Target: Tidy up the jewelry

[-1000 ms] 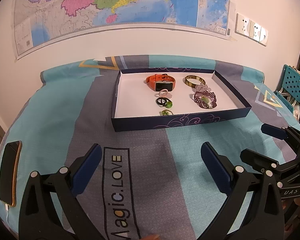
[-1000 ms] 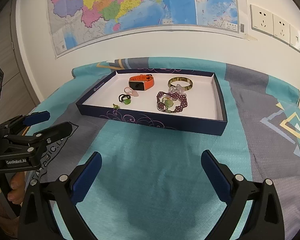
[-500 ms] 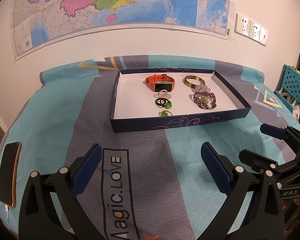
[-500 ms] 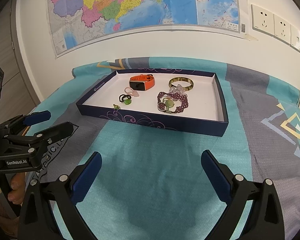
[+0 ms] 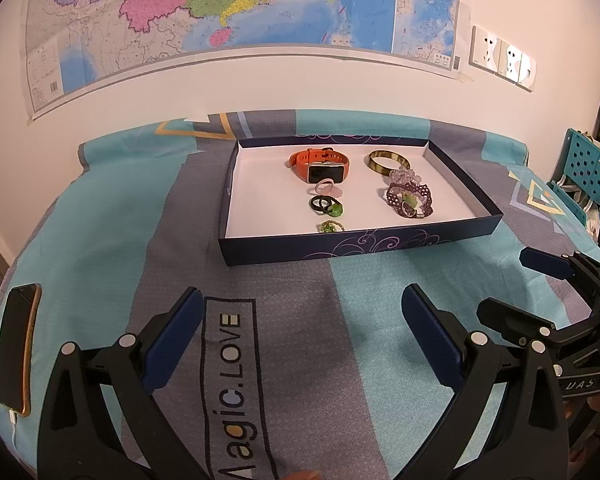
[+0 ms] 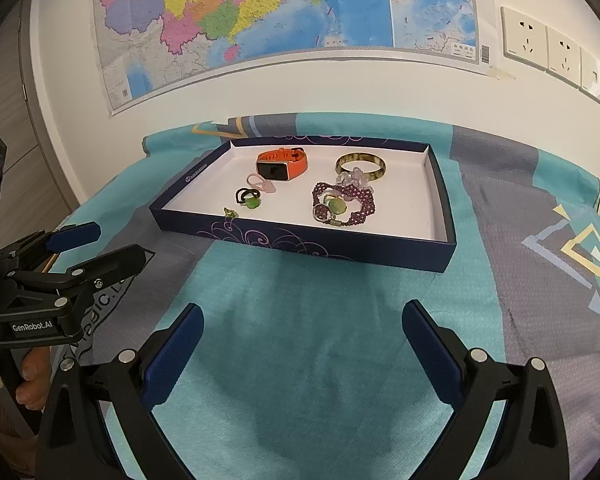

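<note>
A dark blue tray with a white floor sits on the cloth. In it lie an orange watch, a brass bangle, a purple bead bracelet, a pink ring, a black ring with a green stone and a small green ring. My left gripper and right gripper are both open and empty, short of the tray.
A phone lies at the cloth's left edge. A map and wall sockets are on the wall behind. A teal chair stands at the right.
Both grippers have drawn back slightly from the tray; it looks a little farther. Nothing was taken or let go.
</note>
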Demonstrator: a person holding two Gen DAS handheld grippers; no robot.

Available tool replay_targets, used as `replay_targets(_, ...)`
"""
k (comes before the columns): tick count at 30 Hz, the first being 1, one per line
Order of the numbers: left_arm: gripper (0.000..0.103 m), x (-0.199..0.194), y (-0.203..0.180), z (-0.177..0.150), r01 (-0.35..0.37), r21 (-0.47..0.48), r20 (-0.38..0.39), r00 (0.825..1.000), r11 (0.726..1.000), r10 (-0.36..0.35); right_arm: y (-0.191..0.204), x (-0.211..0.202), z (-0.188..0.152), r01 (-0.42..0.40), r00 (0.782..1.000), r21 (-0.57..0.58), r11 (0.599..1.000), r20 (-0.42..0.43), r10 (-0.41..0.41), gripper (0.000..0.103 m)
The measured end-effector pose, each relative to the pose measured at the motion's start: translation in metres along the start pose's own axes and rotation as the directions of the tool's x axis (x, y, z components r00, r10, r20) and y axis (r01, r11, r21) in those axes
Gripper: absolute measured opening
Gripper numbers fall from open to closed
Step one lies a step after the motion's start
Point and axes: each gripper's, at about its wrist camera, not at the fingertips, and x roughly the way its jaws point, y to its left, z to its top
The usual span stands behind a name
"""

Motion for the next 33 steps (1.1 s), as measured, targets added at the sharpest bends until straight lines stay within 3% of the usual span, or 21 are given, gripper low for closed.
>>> replay_targets(33, 0.098, 0.0045, -0.0021, -0.0026, 0.004, 0.001, -0.009, 1.0, 1.0, -0.004, -0.0008, 0.0029, -0.0013, -0.002, 1.0, 0.004, 1.0, -0.012, 0.002, 0.096)
